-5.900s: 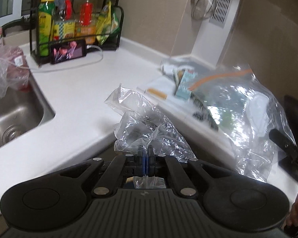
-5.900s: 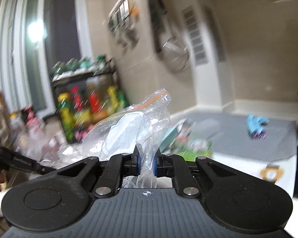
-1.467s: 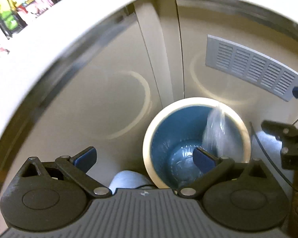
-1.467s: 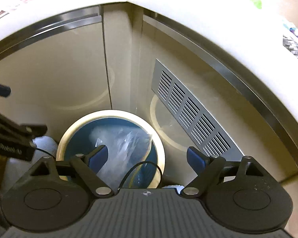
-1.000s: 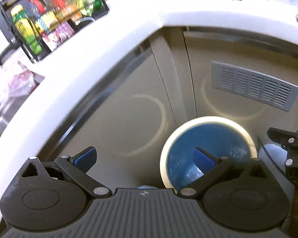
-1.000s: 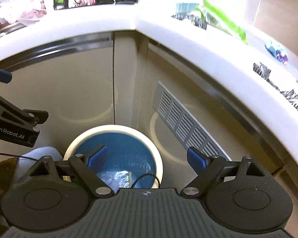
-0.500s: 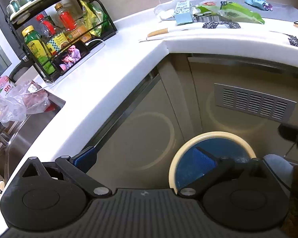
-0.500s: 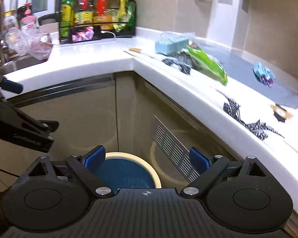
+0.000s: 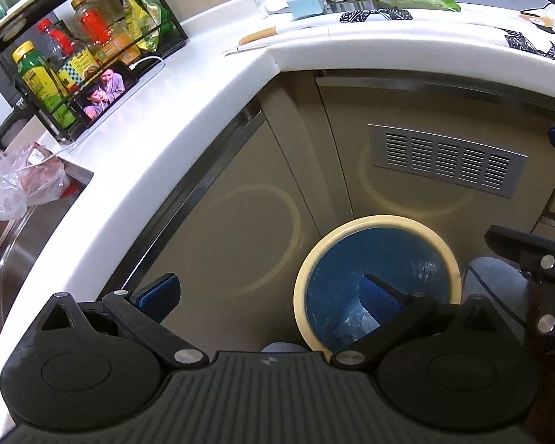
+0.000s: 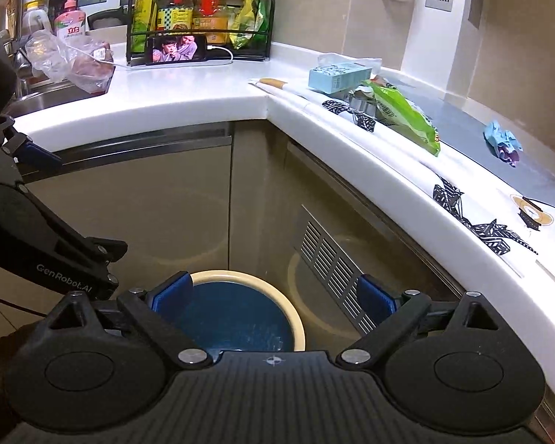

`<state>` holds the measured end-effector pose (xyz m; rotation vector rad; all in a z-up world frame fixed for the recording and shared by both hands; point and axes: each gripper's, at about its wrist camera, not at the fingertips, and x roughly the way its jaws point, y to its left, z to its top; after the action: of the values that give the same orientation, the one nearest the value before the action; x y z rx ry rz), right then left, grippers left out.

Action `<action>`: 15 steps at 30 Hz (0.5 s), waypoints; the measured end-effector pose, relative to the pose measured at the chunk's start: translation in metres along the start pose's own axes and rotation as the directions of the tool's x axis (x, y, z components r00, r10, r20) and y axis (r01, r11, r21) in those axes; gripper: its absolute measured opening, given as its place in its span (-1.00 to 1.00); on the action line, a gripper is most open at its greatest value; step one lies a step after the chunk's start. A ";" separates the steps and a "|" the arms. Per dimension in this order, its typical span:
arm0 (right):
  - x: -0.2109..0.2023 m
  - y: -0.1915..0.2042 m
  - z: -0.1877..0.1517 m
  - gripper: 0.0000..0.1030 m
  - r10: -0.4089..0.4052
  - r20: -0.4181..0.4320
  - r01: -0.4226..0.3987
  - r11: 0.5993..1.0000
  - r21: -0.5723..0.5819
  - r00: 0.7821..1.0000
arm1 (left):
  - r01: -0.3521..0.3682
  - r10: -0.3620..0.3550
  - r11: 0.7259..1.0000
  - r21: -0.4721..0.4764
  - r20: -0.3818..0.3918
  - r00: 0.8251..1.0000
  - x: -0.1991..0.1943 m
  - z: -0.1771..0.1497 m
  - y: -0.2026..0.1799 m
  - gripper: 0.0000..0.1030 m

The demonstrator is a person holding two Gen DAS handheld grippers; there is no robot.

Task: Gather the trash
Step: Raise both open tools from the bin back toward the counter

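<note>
A round bin with a cream rim (image 9: 377, 220) and blue liner stands on the floor in the cabinet corner; it also shows in the right wrist view (image 10: 277, 292). Clear plastic bags (image 9: 355, 323) lie at its bottom. My left gripper (image 9: 268, 294) is open and empty above the bin's left side. My right gripper (image 10: 273, 296) is open and empty above the bin. On the counter lie a green snack bag (image 10: 407, 116), a light blue carton (image 10: 338, 76) and a crumpled blue wrapper (image 10: 501, 140).
A white L-shaped counter (image 10: 188, 90) wraps the corner. A black rack of bottles (image 10: 199, 11) with a phone (image 10: 175, 50) stands at the back. A bag of meat (image 10: 90, 63) sits by the sink. A vent grille (image 9: 447, 159) is on the cabinet.
Both grippers dropped their plastic bags into the bin, opened, and rose from inside the corner up to counter height. The bags now lie in the bin.
</note>
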<state>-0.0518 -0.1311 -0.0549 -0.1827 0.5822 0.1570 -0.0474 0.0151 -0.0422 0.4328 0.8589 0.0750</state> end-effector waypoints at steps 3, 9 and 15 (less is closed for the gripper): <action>0.001 -0.001 0.000 0.87 0.000 -0.003 0.000 1.000 -0.002 1.000 | 0.002 -0.002 1.000 -0.003 -0.001 1.000 0.001 0.001 0.001 0.99; 0.003 -0.001 0.000 0.87 -0.001 -0.014 0.001 1.000 0.006 1.000 | -0.001 0.001 1.000 -0.003 -0.003 1.000 0.001 0.002 0.000 0.99; 0.006 -0.002 -0.001 0.87 0.002 -0.023 -0.002 1.000 0.009 1.000 | -0.001 0.001 1.000 -0.005 -0.005 1.000 0.002 0.001 0.000 0.99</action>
<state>-0.0468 -0.1327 -0.0587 -0.1752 0.6064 0.1543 -0.0452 0.0158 -0.0432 0.4288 0.8628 0.0788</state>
